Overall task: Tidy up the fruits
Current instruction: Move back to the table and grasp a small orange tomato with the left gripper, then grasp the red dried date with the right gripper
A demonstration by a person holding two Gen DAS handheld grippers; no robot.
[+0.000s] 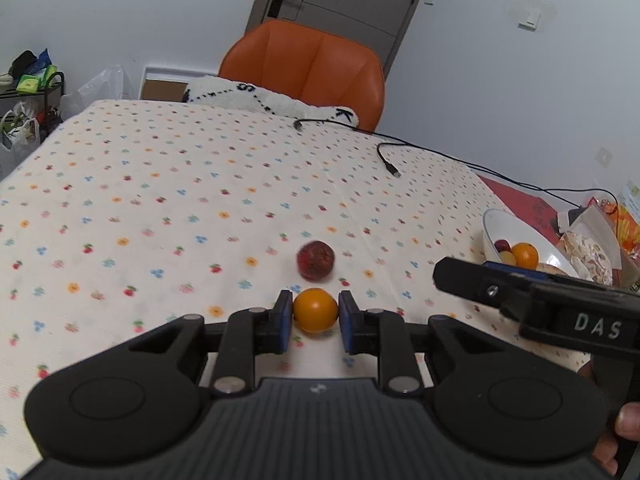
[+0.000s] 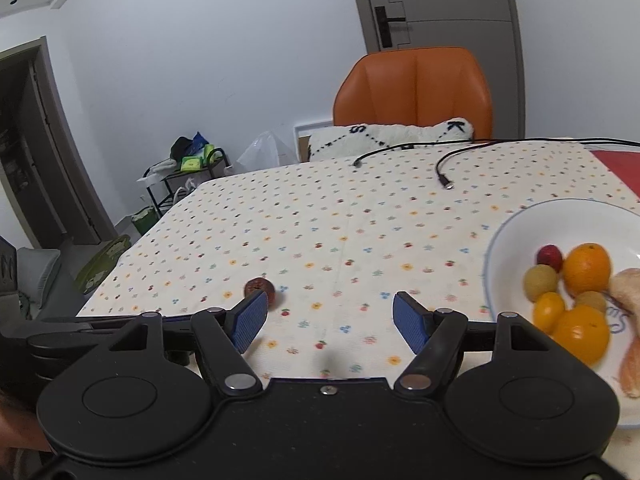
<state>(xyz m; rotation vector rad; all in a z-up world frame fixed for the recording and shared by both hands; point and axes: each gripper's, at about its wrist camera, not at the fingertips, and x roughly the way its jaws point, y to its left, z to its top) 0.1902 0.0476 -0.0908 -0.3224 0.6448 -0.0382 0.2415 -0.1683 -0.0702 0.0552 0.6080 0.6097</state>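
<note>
- White-walled room, grey door [image 2: 440,0] behind an orange chair [image 2: 416,88]; surface under a flower-print cloth [image 1: 160,184].
- Left gripper [image 1: 315,316]: blue-padded fingers [image 1: 283,320] clamped on a small orange fruit [image 1: 315,309], one pad on each side, fruit low over the cloth.
- Dark red fruit [image 1: 315,259] just beyond the held one, on the cloth, slightly blurred; also seen in the right wrist view, partly behind the left pad.
- Right gripper [image 2: 329,320]: fingers [image 2: 408,320] wide apart, nothing between them, only cloth showing in the gap.
- White bowl [image 2: 504,248] with a thin blue rim, to the right of the right gripper, near the surface's right side.
- In the bowl: large orange [image 2: 587,269], second orange [image 2: 580,334] nearer the camera, small yellow-orange fruit [image 2: 548,312], two greenish-brown round fruits [image 2: 541,282], small red fruit [image 2: 550,256], pale peeled piece [image 2: 628,288] at the right edge.
- Black cables [image 2: 444,172] lying across the far part of the cloth, plug ends loose.
- White cushion with black lettering [image 2: 388,138] at the far edge, against the chair.
- Red mat [image 2: 620,162] at the far right corner.
- Black rack with green packets [image 2: 188,172] and plastic bags by the wall, left of the surface.
- Part of a hand [image 1: 628,420] on the right gripper's handle in the left wrist view.
</note>
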